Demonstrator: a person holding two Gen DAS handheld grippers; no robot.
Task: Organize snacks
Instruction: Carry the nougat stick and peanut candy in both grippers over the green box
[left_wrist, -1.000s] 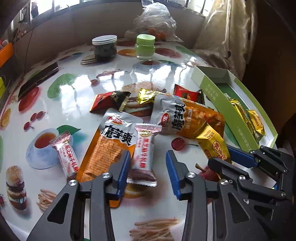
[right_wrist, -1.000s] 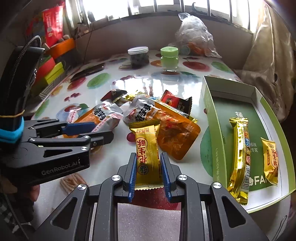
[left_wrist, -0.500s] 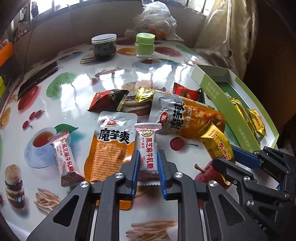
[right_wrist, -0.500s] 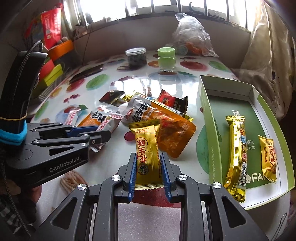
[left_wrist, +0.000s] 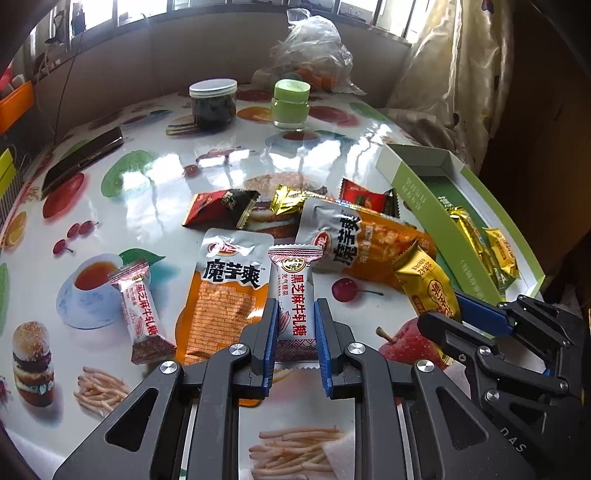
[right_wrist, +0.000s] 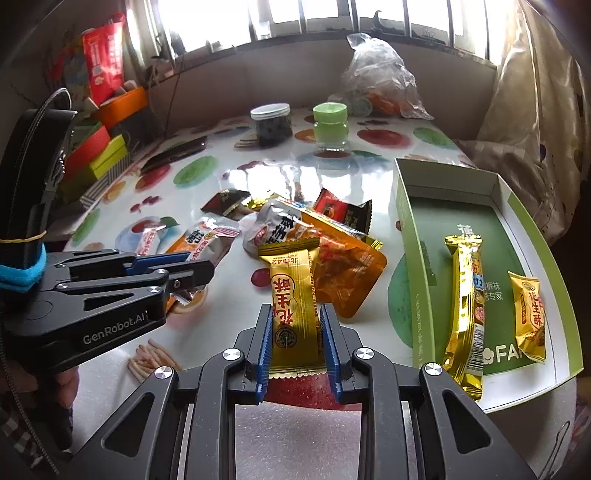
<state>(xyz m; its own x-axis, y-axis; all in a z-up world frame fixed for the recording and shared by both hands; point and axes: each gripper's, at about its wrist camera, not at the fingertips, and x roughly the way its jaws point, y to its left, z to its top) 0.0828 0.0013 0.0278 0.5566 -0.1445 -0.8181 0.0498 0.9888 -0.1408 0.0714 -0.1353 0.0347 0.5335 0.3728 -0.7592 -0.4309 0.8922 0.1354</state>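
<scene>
While both tongs are loaded, I read the scene outward from my hands:

Left tongs: my left gripper (left_wrist: 295, 332) is clamped on the white sesame nougat candy (left_wrist: 294, 295); its blue pads squeeze the wrapper's lower half.
Candy axis: it runs 6 to 12 o'clock, in line with the fingers, its crimped top overlapping the orange konjac pouch (left_wrist: 225, 291) at 10 o'clock.
Right tongs: my right gripper (right_wrist: 297, 339) is closed on the gold peanut crisp packet (right_wrist: 293, 295), also lengthwise along the fingers.
Key relation: the green tray (right_wrist: 410, 266) lies at 2 o'clock from the right tongs, just beside them, long axis toward 12; I judge the right hand nearer, so its packet should go in first.
Left route: from the left tongs the tray sits at 2 o'clock, beyond the right gripper, which I judge blocks the direct path.
Tray contents: a long gold bar (right_wrist: 463, 314) and a small gold packet (right_wrist: 528, 317) lie inside, parallel to the walls.
Far: other snacks are still loose at 12 o'clock, then two jars (left_wrist: 290, 105).
</scene>
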